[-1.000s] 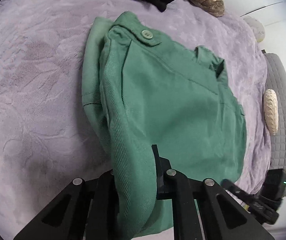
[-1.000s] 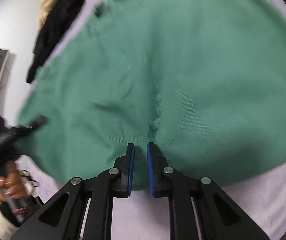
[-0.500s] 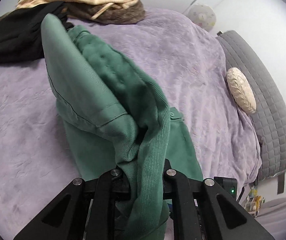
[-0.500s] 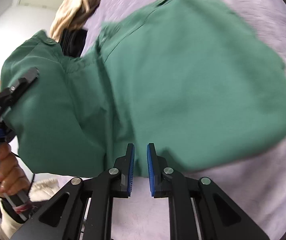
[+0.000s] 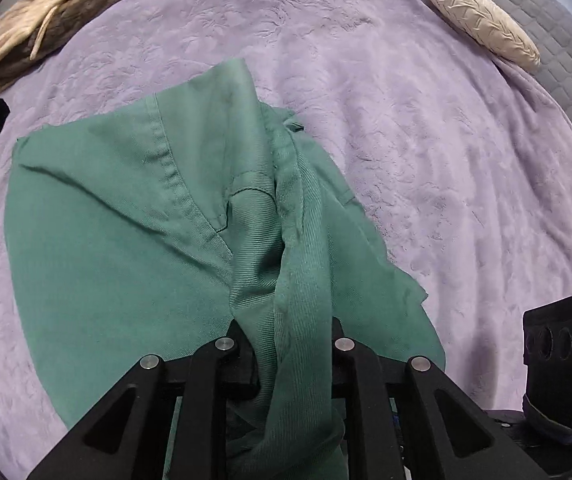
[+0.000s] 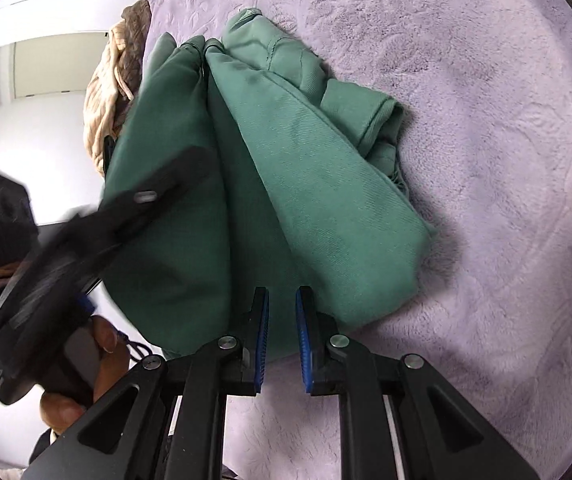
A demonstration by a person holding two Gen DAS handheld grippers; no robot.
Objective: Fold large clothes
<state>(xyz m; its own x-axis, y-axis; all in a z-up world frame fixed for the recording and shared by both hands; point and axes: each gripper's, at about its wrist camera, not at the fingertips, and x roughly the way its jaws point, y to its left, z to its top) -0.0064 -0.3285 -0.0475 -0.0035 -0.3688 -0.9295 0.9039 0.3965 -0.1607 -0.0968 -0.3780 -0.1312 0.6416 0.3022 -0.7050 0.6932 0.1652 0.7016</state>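
The left gripper clamps a bunched fold of the green garment above the purple blanket; the right gripper stands slightly parted, empty, at the garment's edge.

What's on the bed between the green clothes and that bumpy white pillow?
Nothing but bare purple blanket. The left wrist view shows it stretching from the green garment up to the cream pillow.

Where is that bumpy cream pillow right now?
In the left wrist view the cream pillow sits at the top right, on the edge of the purple blanket beside the grey quilted cushion.
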